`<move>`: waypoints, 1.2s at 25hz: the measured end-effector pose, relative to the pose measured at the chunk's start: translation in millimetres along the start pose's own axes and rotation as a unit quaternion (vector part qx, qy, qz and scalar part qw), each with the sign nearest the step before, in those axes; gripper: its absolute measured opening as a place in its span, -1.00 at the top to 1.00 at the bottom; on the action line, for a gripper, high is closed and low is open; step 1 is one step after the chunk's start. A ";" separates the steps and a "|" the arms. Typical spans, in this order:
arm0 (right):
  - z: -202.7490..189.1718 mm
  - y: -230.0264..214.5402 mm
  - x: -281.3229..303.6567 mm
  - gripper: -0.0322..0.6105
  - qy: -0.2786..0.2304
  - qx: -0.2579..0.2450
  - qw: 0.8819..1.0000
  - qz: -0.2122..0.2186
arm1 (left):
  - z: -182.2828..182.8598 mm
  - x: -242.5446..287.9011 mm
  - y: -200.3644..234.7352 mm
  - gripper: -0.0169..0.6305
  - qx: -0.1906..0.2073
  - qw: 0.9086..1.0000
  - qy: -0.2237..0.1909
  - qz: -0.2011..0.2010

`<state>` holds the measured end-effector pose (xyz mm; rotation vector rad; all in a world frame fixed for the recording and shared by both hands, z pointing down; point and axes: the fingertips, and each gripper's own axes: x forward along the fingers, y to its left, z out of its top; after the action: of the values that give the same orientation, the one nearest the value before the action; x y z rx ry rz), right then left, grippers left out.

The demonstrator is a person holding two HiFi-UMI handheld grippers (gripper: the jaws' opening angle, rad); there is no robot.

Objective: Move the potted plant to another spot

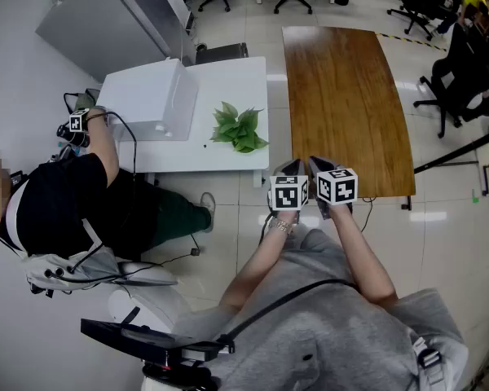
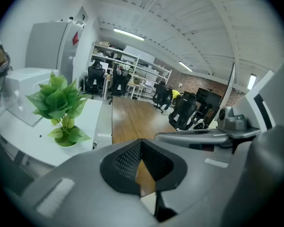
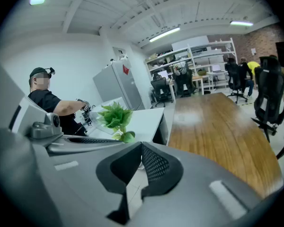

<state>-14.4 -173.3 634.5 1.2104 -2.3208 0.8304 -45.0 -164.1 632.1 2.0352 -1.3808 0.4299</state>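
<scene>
Plainly the move has not begun: the potted plant (image 1: 240,129) stands on the white bench (image 1: 228,160), close to that bench's right-hand edge and just beside a white box (image 1: 151,96), untouched. Both tools are held side by side off the benches, over the floor near the end of the wooden bench (image 1: 342,104). The left gripper (image 1: 287,169) has its fingers (image 2: 125,162) clenched tip to tip with nothing between them, and the right gripper (image 1: 319,166) is the same, pressed together and empty. From the fingers the plant lies ahead and to the left, across the gap between the 2 benches. The left gripper is the nearer of the 2, though only slightly. The plant stands upright, its long axis vertical, with the stem rising from a small pot that the leaves largely hide from above. The foliage spreads to all sides, so no side offers itself as a front. The reach will likely have to go forward and leftward, low enough to meet the pot under the leaves. A seated person (image 1: 61,194) occupies the far left side of the white bench.
</scene>
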 end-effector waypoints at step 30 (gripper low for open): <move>-38.7 104.2 288.1 -0.71 0.099 -0.337 0.926 0.141 | -46.3 -114.9 189.0 0.91 -0.238 0.930 -0.058 0.273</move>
<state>-256.7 -273.6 797.5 0.4823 -2.3336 0.1683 -259.7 -99.2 659.6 1.2872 -1.9101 0.1746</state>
